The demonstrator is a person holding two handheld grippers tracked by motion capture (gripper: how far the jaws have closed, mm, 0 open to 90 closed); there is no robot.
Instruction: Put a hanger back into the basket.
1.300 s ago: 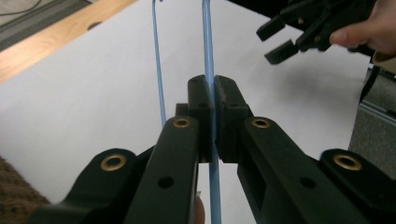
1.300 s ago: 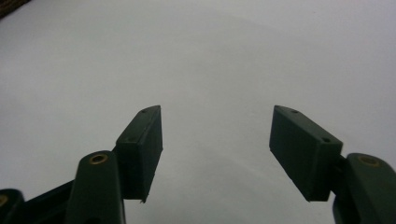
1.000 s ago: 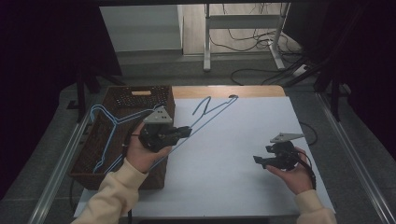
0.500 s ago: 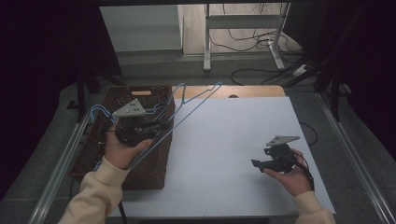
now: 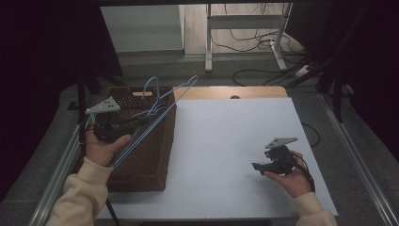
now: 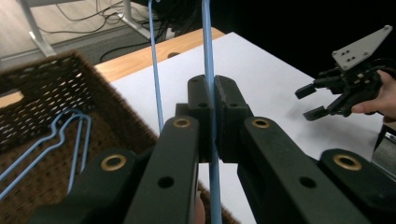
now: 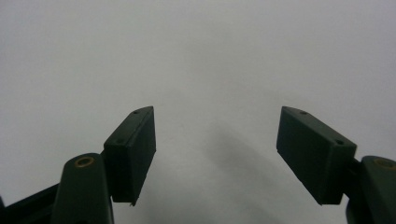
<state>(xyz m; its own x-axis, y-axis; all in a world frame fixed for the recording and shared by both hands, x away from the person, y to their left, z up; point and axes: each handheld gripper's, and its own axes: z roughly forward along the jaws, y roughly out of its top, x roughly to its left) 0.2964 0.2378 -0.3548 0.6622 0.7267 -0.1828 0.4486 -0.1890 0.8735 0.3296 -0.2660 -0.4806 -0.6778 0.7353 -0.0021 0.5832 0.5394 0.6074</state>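
My left gripper (image 5: pixel 143 120) hangs over the brown wicker basket (image 5: pixel 155 160) at the table's left, shut on a blue wire hanger (image 5: pixel 162 110). In the left gripper view the pads (image 6: pixel 229 105) pinch one blue wire of the hanger (image 6: pixel 208 56), and a second wire runs up beside it. Another blue hanger (image 6: pixel 65 126) lies inside the basket (image 6: pixel 42 93). My right gripper (image 5: pixel 259 165) rests low over the white table sheet (image 5: pixel 230 141) at the right, open, with nothing between its fingers (image 7: pixel 133 144). It also shows far off as the right gripper (image 6: pixel 315 100).
Bare wood of the table (image 5: pixel 235 92) shows beyond the white sheet. A metal stand (image 5: pixel 244 33) and loose cables (image 5: pixel 263 70) lie on the floor behind. Metal rails (image 5: pixel 357 160) run along both sides of the table.
My left hand has carried the blue hanger leftward, off the white sheet and over the basket. The right hand has stayed where it was.
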